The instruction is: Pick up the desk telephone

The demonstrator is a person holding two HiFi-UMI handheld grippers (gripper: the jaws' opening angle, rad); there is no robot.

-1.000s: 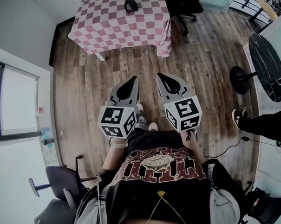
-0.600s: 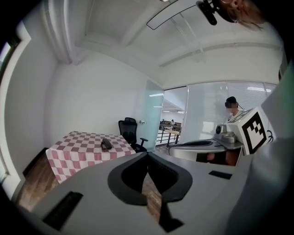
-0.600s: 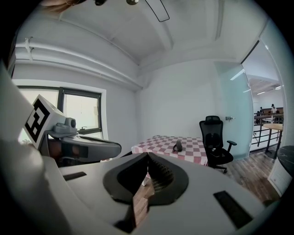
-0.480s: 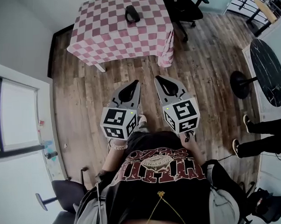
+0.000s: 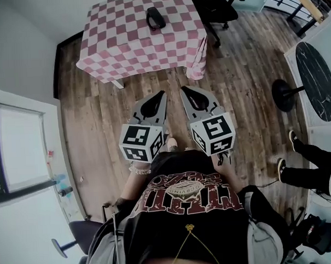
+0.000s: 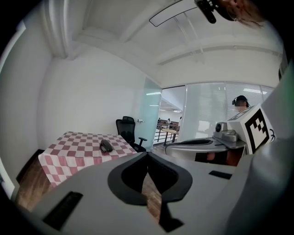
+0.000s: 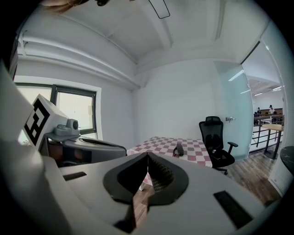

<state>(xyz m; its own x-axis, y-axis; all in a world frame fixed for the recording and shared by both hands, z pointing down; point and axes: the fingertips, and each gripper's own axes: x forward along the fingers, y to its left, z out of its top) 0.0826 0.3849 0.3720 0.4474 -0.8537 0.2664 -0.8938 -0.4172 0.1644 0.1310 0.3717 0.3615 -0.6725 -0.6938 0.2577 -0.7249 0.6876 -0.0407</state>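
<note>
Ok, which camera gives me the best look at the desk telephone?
The head view: the desk telephone lies whole and unblocked, seen from above on the checked table. The left gripper view and the right gripper view each show it only as a small dark shape, far off and side-on.

Print on the black shirt (image 5: 186,194) (upside down, blurred) is unreadable.
</note>
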